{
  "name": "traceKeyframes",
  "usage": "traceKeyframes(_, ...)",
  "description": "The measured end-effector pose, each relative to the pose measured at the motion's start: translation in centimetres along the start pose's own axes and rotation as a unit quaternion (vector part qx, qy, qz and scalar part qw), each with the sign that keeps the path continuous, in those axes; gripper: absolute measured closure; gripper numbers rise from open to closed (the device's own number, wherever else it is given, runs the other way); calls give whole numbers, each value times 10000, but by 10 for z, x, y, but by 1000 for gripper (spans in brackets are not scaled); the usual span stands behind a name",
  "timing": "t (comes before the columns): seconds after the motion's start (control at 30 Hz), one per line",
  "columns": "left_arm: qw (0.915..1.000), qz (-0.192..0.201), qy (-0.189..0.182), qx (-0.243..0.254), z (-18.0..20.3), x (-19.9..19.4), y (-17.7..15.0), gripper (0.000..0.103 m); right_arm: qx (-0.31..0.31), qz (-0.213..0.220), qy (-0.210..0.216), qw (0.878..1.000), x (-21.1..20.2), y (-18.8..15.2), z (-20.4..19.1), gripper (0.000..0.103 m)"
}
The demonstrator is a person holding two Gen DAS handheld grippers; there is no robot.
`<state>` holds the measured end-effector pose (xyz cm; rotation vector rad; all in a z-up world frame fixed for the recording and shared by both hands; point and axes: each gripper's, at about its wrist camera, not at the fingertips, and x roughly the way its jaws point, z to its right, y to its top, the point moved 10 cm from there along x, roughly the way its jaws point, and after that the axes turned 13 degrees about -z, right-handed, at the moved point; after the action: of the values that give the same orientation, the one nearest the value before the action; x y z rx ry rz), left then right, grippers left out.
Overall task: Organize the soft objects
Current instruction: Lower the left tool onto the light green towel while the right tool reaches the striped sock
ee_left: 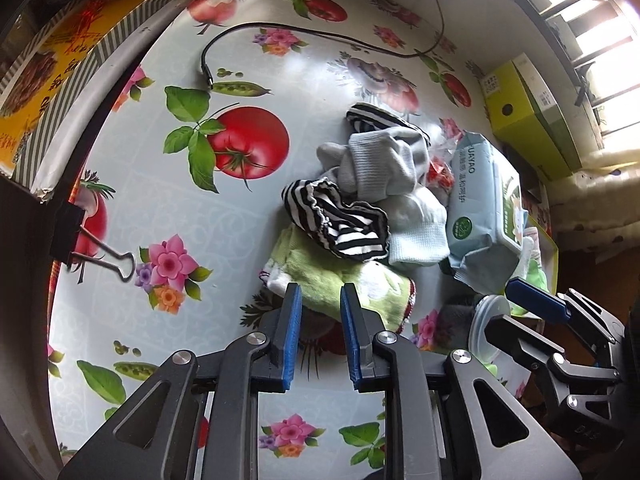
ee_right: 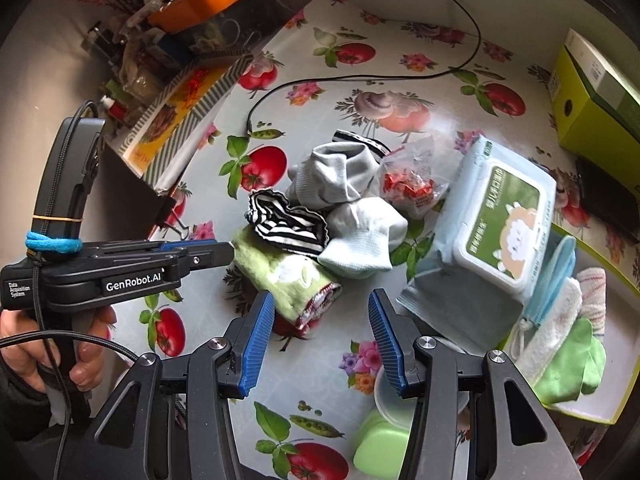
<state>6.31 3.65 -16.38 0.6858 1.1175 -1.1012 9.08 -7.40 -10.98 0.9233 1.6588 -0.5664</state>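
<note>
Scene: a counter (ee_left: 168, 208) under a fruit-and-flower oilcloth, with a heap of soft things near its middle.
Heap: a folded green towel (ee_right: 280, 276) at the near edge; a black-and-white striped garment (ee_right: 286, 222) resting on its far end; a grey sock (ee_right: 332, 178) and a pale blue sock (ee_right: 362, 240) piled behind.
Neighbours: a wet-wipes pack (ee_right: 492, 224) just beside the socks, a clear bag of red sweets (ee_right: 408, 184) touching the heap.
Destination, as I judge it: the yellow-green tray (ee_right: 616, 384) at the right, already holding folded cloths and a blue face mask (ee_right: 560, 276).
Left gripper (ee_left: 320, 300): jaws apart and holding nothing — they straddle the near edge of the green towel without pressing it.
Right gripper (ee_right: 322, 308): jaws wide apart, empty, above the towel's fringed corner and bare oilcloth.
Risk, dragging: closing on the towel and lifting would likely tip the striped garment off, since it lies on the towel.
Risk, partial grip: a pinch on only the top fold could let the towel unfold as it rises.
Risk, collision: the two grippers are near each other over one towel, so the fingers may clash.
Risk, clutter: a green lidded container (ee_right: 380, 436) sits just below the right jaws and could be knocked.
</note>
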Motion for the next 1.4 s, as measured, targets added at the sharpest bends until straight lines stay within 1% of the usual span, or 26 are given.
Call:
traceKeyframes(0.13, 9999, -99, -89, -75, -3, 8, 0, 82, -22, -4, 8, 10000, 6, 14, -1, 54)
traceKeyframes(0.3, 9992, -236, -231, -239, -10, 19, -4, 82, -218, -88, 84, 9997, 19, 32, -8, 54)
traceKeyframes(0.5, 9985, -173, -238, -464, -29, 18, 0, 81, -512, -416, 219, 9976, 48, 45, -24, 54)
traceKeyframes(0.7, 9973, -155, -297, -649, -43, 19, -2, 81, -767, -784, 259, 9936, 83, 53, -36, 54)
traceKeyframes(0.77, 9969, -170, -345, -692, -46, 19, -4, 81, -764, -862, 291, 9929, 87, 51, -36, 54)
traceKeyframes(0.9, 9961, -221, -503, -688, -41, 22, -7, 81, -718, -851, 429, 9929, 79, 38, -31, 54)
traceKeyframes(1.0, 9955, -321, -630, -631, -32, 29, -8, 81, -607, -1046, 397, 9919, 83, 22, -19, 55)
traceKeyframes(1.1, 9948, -404, -701, -620, -27, 34, -10, 81, -538, -1234, 495, 9897, 90, 12, -16, 60)
traceKeyframes(1.17, 9944, -406, -722, -650, -27, 33, -10, 81, -536, -1354, 763, 9864, 95, 8, -24, 61)
traceKeyframes(1.27, 9943, -340, -696, -739, -33, 30, -10, 81, -684, -1412, 987, 9827, 99, 3, -42, 61)
traceKeyframes(1.4, 9934, -295, -723, -839, -40, 27, -9, 80, -800, -1398, 1034, 9815, 98, 0, -51, 61)
